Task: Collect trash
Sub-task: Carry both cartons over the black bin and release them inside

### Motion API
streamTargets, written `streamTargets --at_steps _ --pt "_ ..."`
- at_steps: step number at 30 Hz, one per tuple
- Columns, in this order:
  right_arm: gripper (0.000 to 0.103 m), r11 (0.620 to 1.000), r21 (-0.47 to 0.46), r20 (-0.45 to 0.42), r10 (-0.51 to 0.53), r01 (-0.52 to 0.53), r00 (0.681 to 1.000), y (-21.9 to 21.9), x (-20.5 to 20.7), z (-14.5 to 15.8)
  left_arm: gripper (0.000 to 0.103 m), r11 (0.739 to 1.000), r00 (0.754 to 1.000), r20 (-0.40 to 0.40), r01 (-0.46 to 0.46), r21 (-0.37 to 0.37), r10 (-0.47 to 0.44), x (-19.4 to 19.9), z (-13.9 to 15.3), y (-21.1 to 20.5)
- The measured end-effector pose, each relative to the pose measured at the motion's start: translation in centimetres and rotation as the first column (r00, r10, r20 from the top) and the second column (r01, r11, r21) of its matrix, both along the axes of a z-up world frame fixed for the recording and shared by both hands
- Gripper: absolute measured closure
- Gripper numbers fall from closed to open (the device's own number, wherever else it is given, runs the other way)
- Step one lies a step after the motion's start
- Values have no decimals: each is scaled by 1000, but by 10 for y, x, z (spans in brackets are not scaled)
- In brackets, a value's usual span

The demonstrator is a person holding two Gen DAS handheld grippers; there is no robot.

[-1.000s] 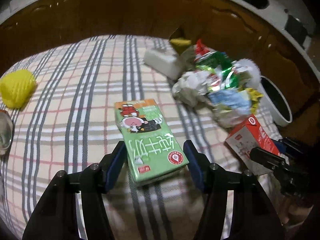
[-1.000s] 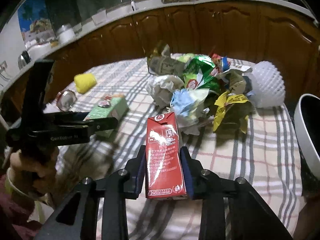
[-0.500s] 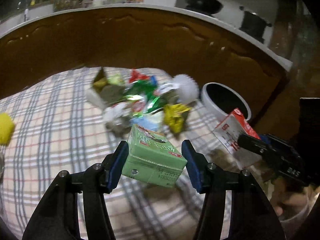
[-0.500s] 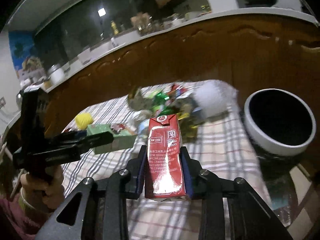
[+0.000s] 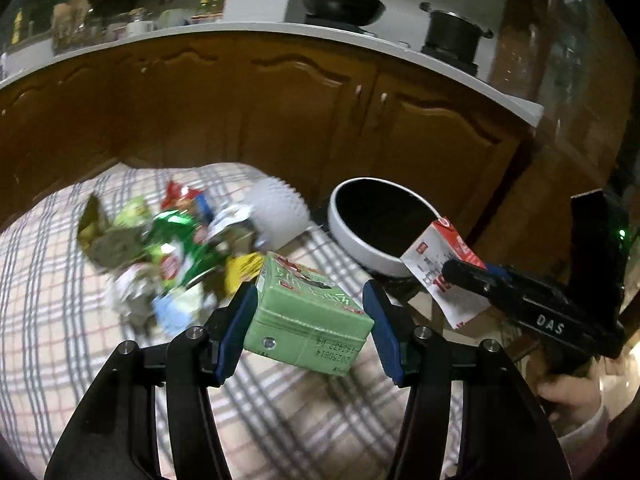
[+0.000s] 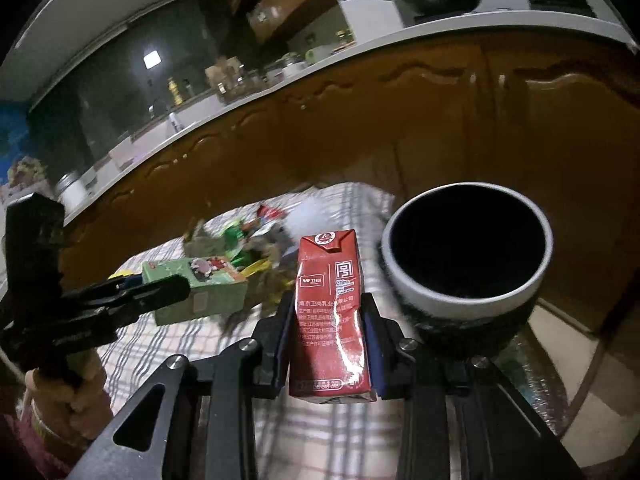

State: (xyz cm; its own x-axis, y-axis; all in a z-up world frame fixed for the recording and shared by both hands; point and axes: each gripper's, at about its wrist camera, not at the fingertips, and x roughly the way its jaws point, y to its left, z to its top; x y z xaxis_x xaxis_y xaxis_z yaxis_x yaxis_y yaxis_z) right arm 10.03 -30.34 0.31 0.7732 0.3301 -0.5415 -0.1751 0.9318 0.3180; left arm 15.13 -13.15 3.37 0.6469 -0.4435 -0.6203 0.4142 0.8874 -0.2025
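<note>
My left gripper (image 5: 310, 310) is shut on a green drink carton (image 5: 304, 312) and holds it in the air above the checked tablecloth (image 5: 52, 320). My right gripper (image 6: 330, 320) is shut on a red drink carton (image 6: 330, 312), upright, just left of the round white-rimmed bin (image 6: 468, 264). The bin also shows in the left wrist view (image 5: 368, 228), with the red carton (image 5: 440, 268) at its near right rim. A pile of wrappers and crumpled paper (image 5: 168, 248) lies on the cloth left of the bin.
A white foam net ball (image 5: 276, 216) lies between the pile and the bin. Brown kitchen cabinets (image 5: 280, 120) run behind the table. The bin stands off the table's right end, over a tiled floor (image 6: 568, 360).
Both grippers have lifted their cartons off the table and swung right toward the bin. The green carton was lying on the cloth a second ago.
</note>
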Motion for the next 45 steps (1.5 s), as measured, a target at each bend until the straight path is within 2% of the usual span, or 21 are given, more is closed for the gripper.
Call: streamTargets --at_steps 13,19,26,45 --pt "72 992 10 -44 -126 127 991 -63 41 -13 48 997 997 5 81 -14 -81 53 7 -64" --pt "71 988 19 -76 -154 156 985 -84 54 -27 48 994 994 -15 107 -15 -107 79 2 -96" --pt "71 986 15 -95 -166 168 982 -97 73 -30 48 991 990 -39 133 -6 -133 102 -8 -130" --pt "71 985 20 -135 -169 174 976 -116 105 -39 48 988 985 -84 151 28 -148 127 -30 -164"
